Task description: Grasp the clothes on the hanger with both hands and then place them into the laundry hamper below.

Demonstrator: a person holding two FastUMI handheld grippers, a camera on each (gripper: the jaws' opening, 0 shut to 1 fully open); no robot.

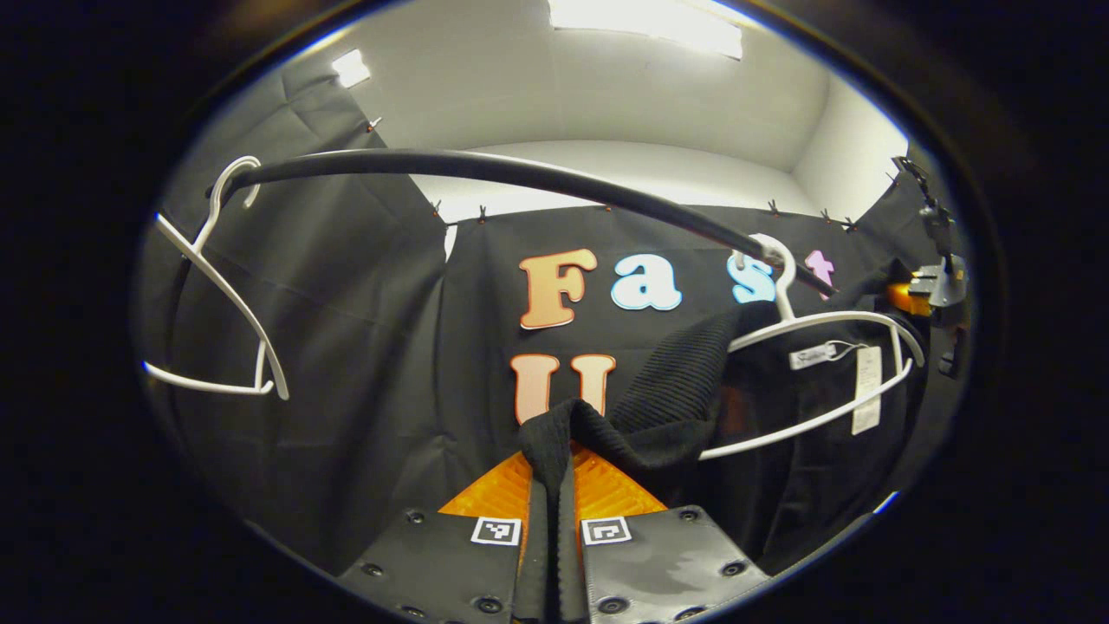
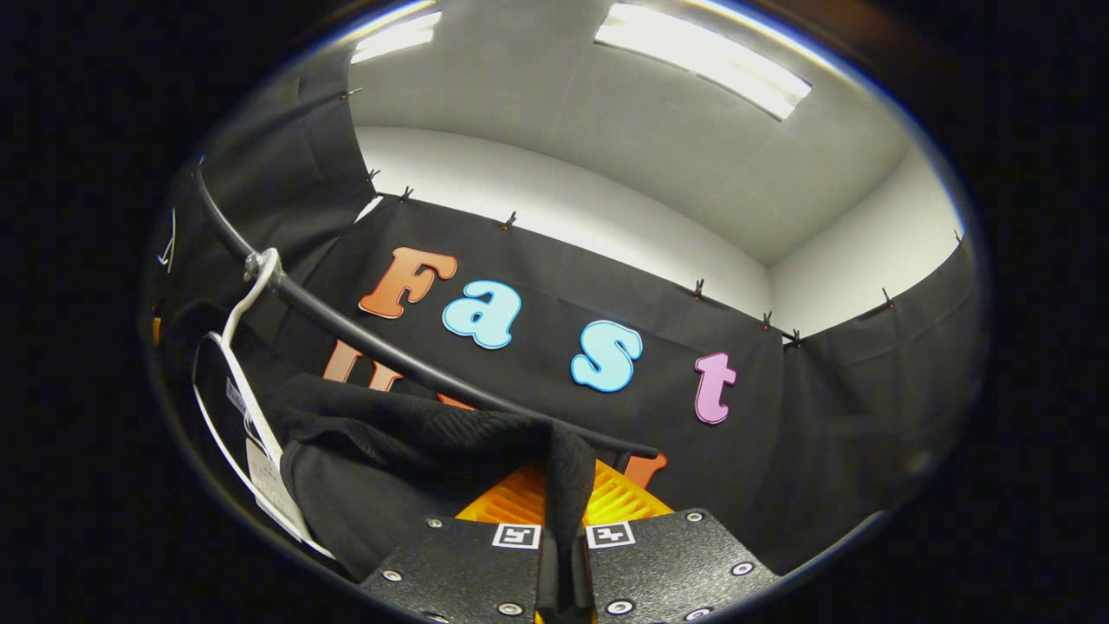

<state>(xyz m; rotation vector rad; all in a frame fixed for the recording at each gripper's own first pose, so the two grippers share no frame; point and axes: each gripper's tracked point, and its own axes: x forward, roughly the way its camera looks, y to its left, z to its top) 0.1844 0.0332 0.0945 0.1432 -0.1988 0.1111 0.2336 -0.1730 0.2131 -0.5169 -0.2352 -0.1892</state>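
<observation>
- The black ribbed knit garment (image 1: 667, 390) hangs on a white plastic hanger (image 1: 823, 364) on the curved black rail (image 1: 485, 169).
- Left gripper (image 1: 554, 511): fingers closed on a fold of it; right gripper (image 2: 563, 529) likewise.
- The garment seems soft, light and limp; the pinched edges should hold.
- I count two hangers; the second hanger (image 1: 217, 295) is bare.

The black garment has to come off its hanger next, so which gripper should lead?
Probably left: the left gripper pinches knit already off the white hanger. The right gripper grips near the rail.
</observation>
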